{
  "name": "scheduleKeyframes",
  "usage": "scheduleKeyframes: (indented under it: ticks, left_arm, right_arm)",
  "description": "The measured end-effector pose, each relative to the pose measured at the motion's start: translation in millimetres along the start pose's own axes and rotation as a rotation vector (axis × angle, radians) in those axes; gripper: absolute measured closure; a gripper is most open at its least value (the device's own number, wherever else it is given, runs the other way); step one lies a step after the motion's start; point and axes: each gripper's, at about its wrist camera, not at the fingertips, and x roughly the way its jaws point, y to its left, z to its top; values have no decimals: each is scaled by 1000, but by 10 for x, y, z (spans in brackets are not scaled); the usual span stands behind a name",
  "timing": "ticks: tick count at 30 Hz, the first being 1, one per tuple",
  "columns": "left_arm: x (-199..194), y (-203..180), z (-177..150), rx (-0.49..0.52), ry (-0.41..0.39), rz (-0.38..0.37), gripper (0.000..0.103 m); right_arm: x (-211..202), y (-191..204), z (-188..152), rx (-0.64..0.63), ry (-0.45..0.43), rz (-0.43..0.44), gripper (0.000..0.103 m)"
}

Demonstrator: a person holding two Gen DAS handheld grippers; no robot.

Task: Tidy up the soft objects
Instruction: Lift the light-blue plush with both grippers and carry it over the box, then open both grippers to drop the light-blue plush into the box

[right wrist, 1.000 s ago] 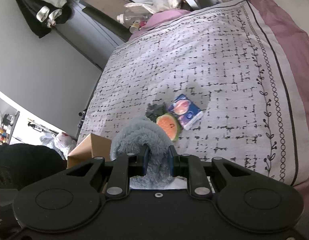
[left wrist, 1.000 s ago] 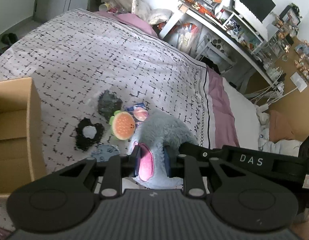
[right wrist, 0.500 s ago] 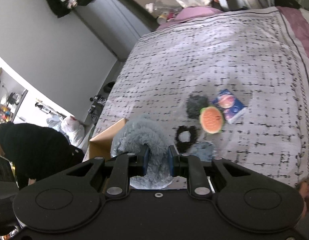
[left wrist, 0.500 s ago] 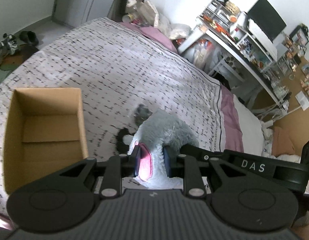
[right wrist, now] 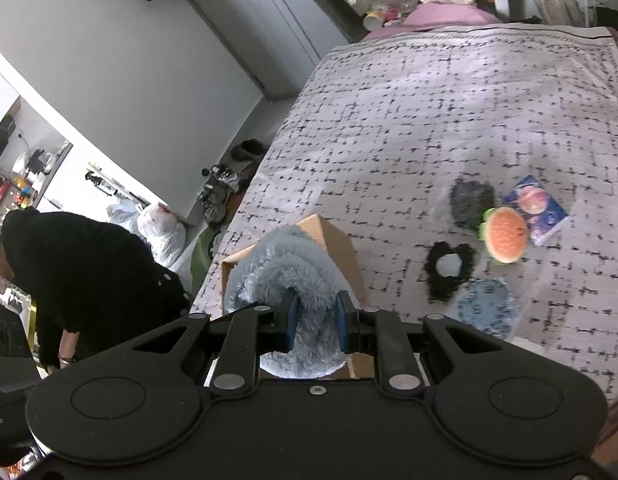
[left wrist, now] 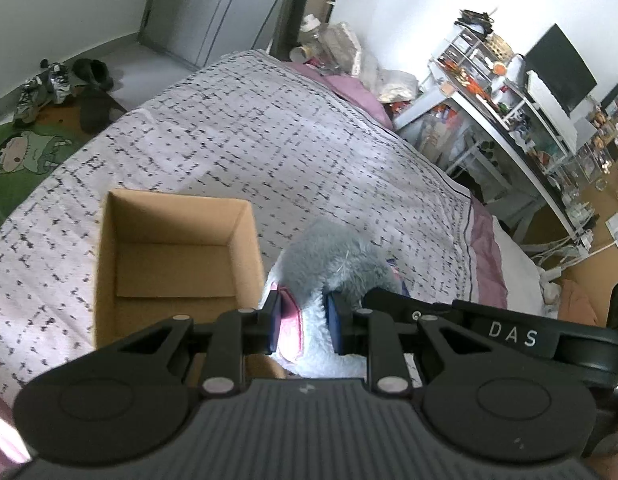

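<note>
**A:** Obs. Both your grippers are clamped on one grey plush toy (left wrist: 341, 256). Left gripper (left wrist: 302, 326): fingers pinch the pale, pink-lined end. Right gripper (right wrist: 313, 322): fingers are sunk into the blue-grey fur of the other end (right wrist: 285, 276). Toy hangs clear of the bed (left wrist: 269, 140), carried between your two hands.

**B:** Where is the target relative to the load?

**A:** The cardboard box (left wrist: 173, 256) sits open-topped on the bed, empty as far as the left view shows. From your left fingers it lies to the left, its near right wall just beside the toy's pale end. In the right view the box (right wrist: 341, 248) is directly behind and under the fur, so the toy partly overlaps the opening.

**B:** Long axis?

**A:** It runs roughly from one gripper to the other. Judgement: your left hand is nearer the opening, so you should carry the toy leftward over the rim, then lower both ends together.

**B:** Remaining items?

**A:** Well apart on the bed, to the right: watermelon plush (right wrist: 505, 236), black ring-shaped piece (right wrist: 449, 268), dark fuzzy piece (right wrist: 469, 200), blue round pad (right wrist: 489, 308), small packet (right wrist: 537, 208). Not yet sorted.
</note>
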Motion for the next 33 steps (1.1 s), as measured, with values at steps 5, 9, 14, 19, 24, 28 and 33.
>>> scheduleKeyframes:
  ticks: [5,9,14,19,24,28,33]
  left_arm:
    - [-15,218,54,-15,10,25,80]
    - [19,409,73,-39,25,43,80]
    - [93,605,72,-64,50,72,80]
    - [177,768,47,-79,86,99,80]
    - [281,911,-10,-87,130,128,80]
    - [330,1012,-46,-104,148,142,80]
    - [383,1089,-71,-111,179,162,80]
  right_arm:
    - [203,145,-18,-7,34,10,83]
    - [374,221,-43,-13,68,12,83]
    - [593,271,-93,-16,117,13,83]
    - [791,276,-162,-5,165,15,83]
    - [985,261,-265,8,214,14,83]
    - [1084,243,-330,23,241,15,83]
    - [1175,213,-395,43,281,7,79]
